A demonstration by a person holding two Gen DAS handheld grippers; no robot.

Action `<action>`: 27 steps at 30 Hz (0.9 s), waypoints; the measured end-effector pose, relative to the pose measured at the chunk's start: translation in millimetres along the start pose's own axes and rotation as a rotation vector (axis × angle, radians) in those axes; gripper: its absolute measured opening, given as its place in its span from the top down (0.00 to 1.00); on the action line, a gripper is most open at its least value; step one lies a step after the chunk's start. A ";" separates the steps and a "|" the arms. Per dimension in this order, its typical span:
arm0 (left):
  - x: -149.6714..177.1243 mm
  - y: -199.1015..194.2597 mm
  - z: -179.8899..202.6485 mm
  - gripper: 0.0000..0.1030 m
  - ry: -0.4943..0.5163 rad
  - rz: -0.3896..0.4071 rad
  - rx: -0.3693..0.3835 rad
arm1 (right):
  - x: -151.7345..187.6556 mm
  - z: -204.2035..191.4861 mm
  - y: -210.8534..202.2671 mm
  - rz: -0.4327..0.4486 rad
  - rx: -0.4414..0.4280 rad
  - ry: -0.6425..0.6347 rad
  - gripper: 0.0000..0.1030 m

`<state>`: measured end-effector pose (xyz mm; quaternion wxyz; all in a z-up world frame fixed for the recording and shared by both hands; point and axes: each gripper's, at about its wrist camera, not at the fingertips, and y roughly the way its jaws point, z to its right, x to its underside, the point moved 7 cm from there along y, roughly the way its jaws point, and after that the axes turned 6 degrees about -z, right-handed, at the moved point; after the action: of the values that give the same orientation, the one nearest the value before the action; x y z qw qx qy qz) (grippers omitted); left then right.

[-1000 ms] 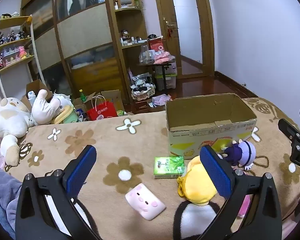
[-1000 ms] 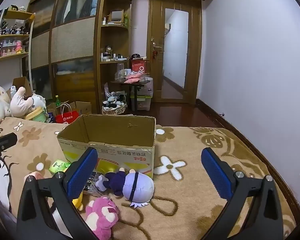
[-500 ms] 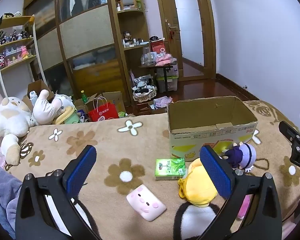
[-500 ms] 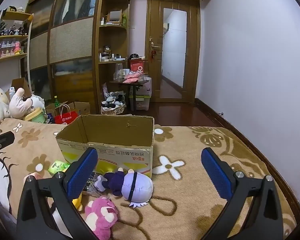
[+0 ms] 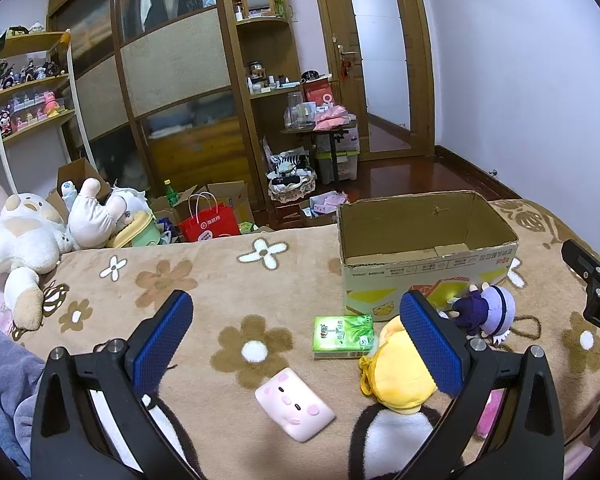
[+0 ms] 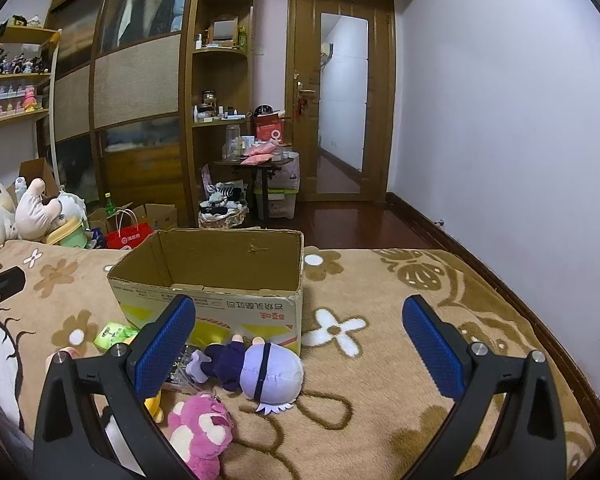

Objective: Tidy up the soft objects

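Both our grippers, left gripper (image 5: 298,344) and right gripper (image 6: 300,346), hang spread wide with nothing held. The purple-haired doll (image 6: 256,372) lies just before the cardboard box (image 6: 220,276) (apparently empty). We should straddle its soft body squarely, then pinch.

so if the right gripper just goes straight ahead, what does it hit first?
Probably the cardboard box: the open right gripper points at its near right corner, over the purple-haired doll. Depth is unclear; it might pass just above.
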<state>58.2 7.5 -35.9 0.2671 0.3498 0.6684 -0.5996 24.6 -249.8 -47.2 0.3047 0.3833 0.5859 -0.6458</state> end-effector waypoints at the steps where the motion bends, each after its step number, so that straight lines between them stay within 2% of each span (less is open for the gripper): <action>1: 0.1 0.4 -0.4 0.01 0.000 -0.001 0.000 | 1.5 0.0 2.5 -0.004 0.005 0.007 0.00; 27: 0.6 0.5 -0.3 0.01 0.003 -0.003 -0.002 | 2.6 1.1 2.7 -0.007 0.003 0.012 0.00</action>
<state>58.2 7.8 -36.7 0.2657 0.3494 0.6700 -0.5987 25.3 -251.1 -50.8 0.2983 0.3854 0.5880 -0.6456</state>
